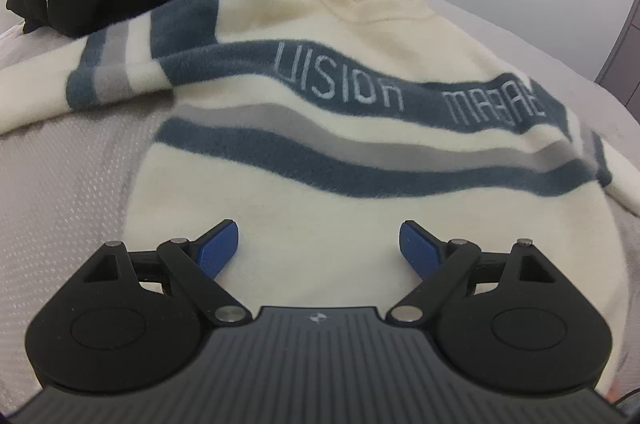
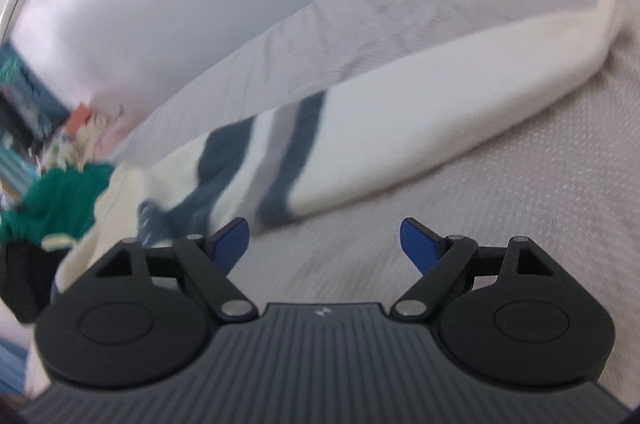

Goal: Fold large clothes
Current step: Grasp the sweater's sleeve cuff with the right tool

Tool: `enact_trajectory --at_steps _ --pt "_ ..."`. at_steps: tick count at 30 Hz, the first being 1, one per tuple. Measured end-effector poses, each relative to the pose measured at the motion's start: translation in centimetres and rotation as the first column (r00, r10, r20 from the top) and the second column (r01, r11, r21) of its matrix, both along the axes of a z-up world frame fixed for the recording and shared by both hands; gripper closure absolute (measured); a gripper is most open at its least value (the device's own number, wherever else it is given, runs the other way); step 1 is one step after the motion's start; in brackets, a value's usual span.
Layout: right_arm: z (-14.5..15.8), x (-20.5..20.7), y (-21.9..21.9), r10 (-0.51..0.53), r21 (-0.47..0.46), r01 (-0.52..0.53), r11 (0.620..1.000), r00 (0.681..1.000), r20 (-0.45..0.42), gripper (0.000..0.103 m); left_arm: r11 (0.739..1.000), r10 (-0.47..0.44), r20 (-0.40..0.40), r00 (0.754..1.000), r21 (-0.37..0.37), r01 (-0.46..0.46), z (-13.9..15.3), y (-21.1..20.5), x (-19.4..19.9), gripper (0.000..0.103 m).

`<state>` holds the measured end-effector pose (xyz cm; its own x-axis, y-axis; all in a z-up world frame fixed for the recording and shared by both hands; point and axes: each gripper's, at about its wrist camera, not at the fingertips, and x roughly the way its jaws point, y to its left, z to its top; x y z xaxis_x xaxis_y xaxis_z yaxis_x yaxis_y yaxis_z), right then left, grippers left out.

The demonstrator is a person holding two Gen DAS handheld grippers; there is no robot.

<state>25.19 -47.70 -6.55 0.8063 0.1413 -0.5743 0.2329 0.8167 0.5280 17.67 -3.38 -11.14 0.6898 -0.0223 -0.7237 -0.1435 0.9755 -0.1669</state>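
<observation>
Sweater (image 1: 360,36), cream with blue and grey stripes, lies spread flat and face up on the grey bed (image 1: 72,184) in the left wrist view; the left tool (image 1: 319,244) hangs spread and empty over its lower body. Folding looks barely begun. In the right wrist view, blurred, the right tool (image 2: 325,242) is spread and empty over bare bed just short of the outstretched sleeve (image 2: 420,128). Next, probably, pinch that sleeve and carry it across the chest.

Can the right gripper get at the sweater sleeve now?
Probably yes. The right gripper is open and empty, and the sleeve lies flat on the bed cover just ahead of it, with only bare cover between.
</observation>
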Motion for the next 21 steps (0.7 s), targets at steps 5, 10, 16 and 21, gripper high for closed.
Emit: enact_trajectory --at_steps 5,10,16,21 --pt "-2.9 2.2 -4.2 -0.145 0.104 0.141 0.985 0.989 0.026 0.019 1.0 0.015 0.002 1.0 0.003 -0.015 -0.5 0.1 0.3 0.012" --pt "-4.5 3.3 -7.8 -0.252 0.175 0.227 0.958 0.959 0.132 0.019 1.0 0.023 0.002 1.0 0.007 -0.023 -0.8 0.2 0.5 0.012" --pt "-4.8 5.5 -10.7 -0.303 0.125 0.282 0.951 0.931 0.204 0.049 1.0 0.022 0.001 1.0 0.021 -0.022 -1.1 0.1 0.8 0.012" --pt "-4.4 6.8 -12.8 -0.293 0.105 0.279 0.955 0.942 0.161 0.089 1.0 0.016 0.0 1.0 0.008 -0.016 -1.0 0.4 0.9 0.012"
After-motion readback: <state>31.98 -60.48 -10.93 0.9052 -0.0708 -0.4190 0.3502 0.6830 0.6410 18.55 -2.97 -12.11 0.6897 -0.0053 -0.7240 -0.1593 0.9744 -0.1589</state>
